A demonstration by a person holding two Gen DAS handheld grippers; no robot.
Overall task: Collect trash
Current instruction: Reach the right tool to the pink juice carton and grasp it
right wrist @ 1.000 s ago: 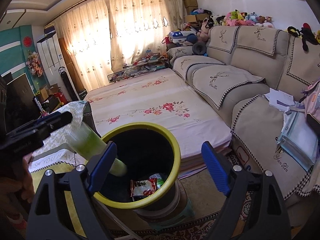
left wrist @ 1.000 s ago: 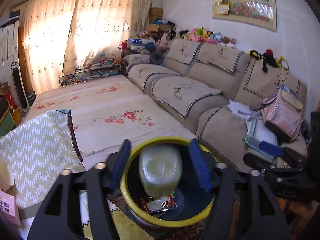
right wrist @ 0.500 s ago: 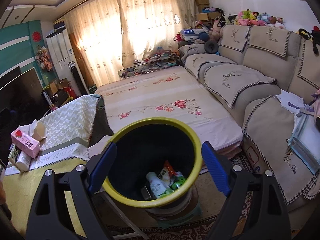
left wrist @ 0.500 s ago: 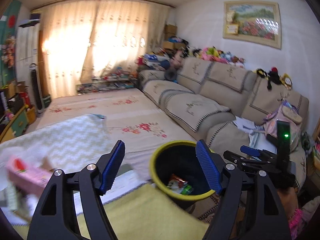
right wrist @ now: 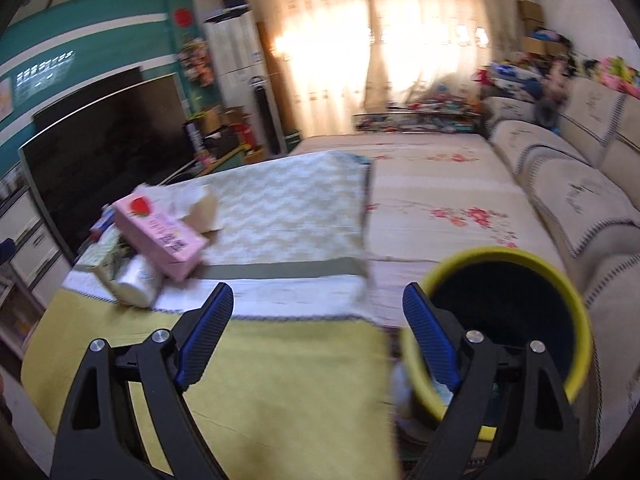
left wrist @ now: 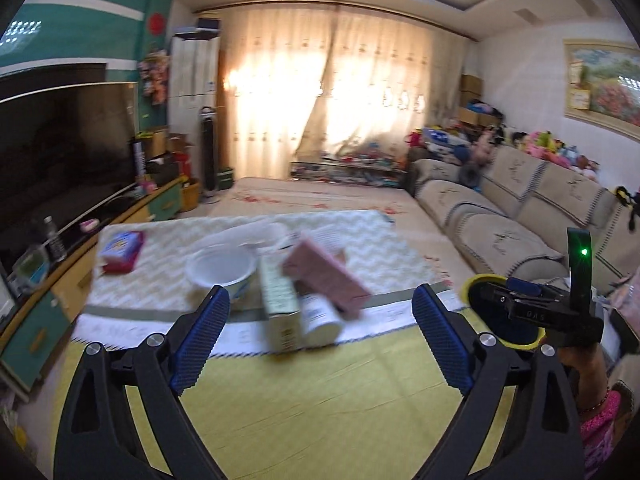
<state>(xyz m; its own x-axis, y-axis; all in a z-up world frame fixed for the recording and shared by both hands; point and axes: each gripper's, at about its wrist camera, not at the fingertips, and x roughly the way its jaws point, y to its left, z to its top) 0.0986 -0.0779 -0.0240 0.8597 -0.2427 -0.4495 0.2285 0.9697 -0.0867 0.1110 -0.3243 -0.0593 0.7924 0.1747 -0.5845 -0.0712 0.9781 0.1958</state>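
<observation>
My left gripper [left wrist: 320,336] is open and empty over the yellow table cloth, facing a pile on the table: a pink tissue box [left wrist: 326,278], a green-white carton [left wrist: 280,308], a white roll [left wrist: 320,316] and a white bowl [left wrist: 222,270]. The yellow-rimmed black trash bin [left wrist: 504,320] stands at the right, behind the other gripper. My right gripper [right wrist: 318,332] is open and empty between the table and the bin [right wrist: 520,312]. The pink box [right wrist: 160,236] and the roll [right wrist: 136,284] lie to its left.
A red-blue packet [left wrist: 120,250] lies on the zigzag cloth at the left. A TV [left wrist: 60,148] and a low cabinet line the left wall. A beige sofa [left wrist: 520,208] runs along the right. A floral mat [right wrist: 432,184] covers the floor beyond the table.
My left gripper let the pale bottle fall into the bin, then swung left to face the table. My right gripper has also turned left, so the bin now sits at its right.
</observation>
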